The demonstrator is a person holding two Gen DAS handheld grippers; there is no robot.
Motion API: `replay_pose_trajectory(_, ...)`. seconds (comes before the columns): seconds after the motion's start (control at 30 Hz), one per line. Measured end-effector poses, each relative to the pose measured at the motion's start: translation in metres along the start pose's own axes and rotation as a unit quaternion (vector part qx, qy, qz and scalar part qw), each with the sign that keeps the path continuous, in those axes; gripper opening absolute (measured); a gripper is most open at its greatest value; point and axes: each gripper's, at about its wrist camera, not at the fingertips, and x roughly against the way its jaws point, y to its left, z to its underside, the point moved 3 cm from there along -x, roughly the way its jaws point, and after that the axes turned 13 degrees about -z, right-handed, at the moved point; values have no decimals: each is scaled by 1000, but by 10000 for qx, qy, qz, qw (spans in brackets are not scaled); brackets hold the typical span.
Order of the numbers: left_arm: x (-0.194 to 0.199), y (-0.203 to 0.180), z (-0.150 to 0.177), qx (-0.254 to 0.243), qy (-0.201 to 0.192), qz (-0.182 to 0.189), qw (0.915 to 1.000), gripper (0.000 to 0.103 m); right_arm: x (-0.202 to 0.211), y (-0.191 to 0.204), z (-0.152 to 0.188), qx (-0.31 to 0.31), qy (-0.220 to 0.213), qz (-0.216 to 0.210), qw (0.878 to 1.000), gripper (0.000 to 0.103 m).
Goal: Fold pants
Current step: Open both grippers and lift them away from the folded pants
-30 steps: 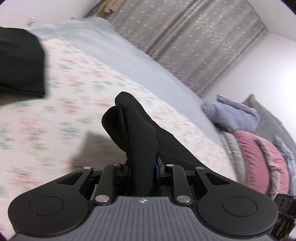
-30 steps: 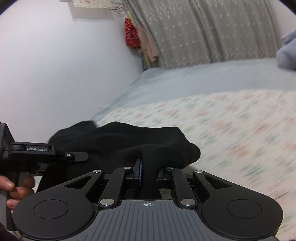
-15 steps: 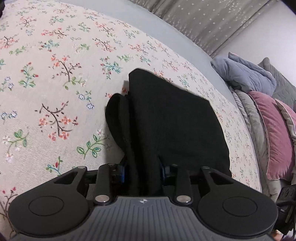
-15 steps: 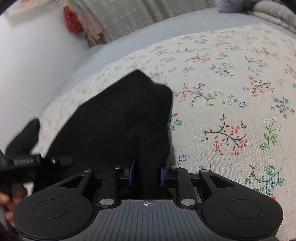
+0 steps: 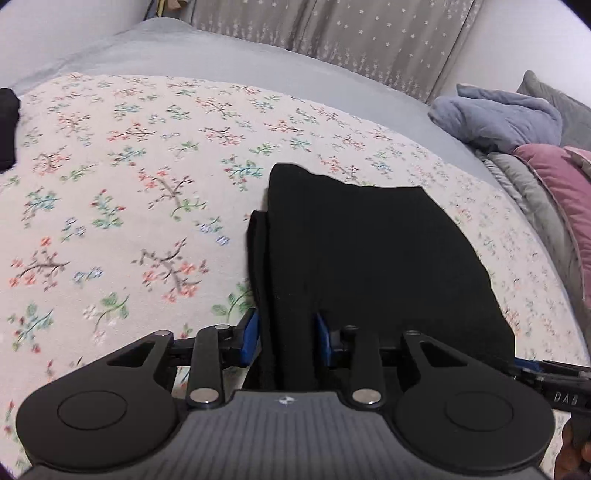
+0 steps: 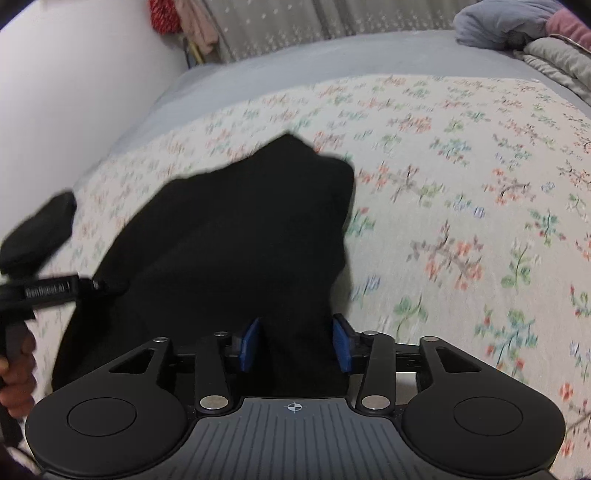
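On the floral bedspread (image 5: 122, 192), a separate bit of black cloth (image 5: 7, 129) lies at the far left edge of the left wrist view. The black pants (image 5: 369, 251) lie folded on the bedspread, right of centre in that view, with a narrower layer showing along their left side. The left gripper (image 5: 286, 336) has its jaws narrowly apart, blue pads hugging a thick fold of the pants' near edge, seemingly still pinching it. Beyond, a grey sheet (image 5: 221, 55) runs to curtains (image 5: 351, 33), with a blue blanket (image 5: 498, 118) and pink pillow (image 5: 561, 184) at right. In the right wrist view, a hand (image 6: 14, 376) grips the other tool at left; the pants (image 6: 229, 240) spread ahead, and the right gripper (image 6: 295, 341) has its jaws opening, cloth between them but clear of the pads.
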Motion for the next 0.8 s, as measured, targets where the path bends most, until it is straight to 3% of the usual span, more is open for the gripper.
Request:
replay_pose_trajectory(0.13,7,1,3,-115,-159,-76,9998,17,6,7,9,66,47,255,9996,51)
replay_pose_trajectory(0.3,20,1,9,-236,-349,-287,9987,27,24,8,24,-51,-85,416,9991,52)
replay_pose_trajectory(0.43,39,-17,34,-802,-630,-782,9917,29,37,13,50,-229,-71,303,9993,54)
replay_pose_trajectory(0.57,61,-28,60,-988,-849,-939,9870,29,49,26,78,-96,61,363,9993,55)
replay_pose_trajectory(0.67,86,-27,73,-1074,-815,-901,9868,29,76,44,96,167,-180,454,9987,55)
replay_pose_trajectory(0.8,142,-25,83,-893,-1330,-863,9833,32,133,74,118,462,-780,246,9956,61)
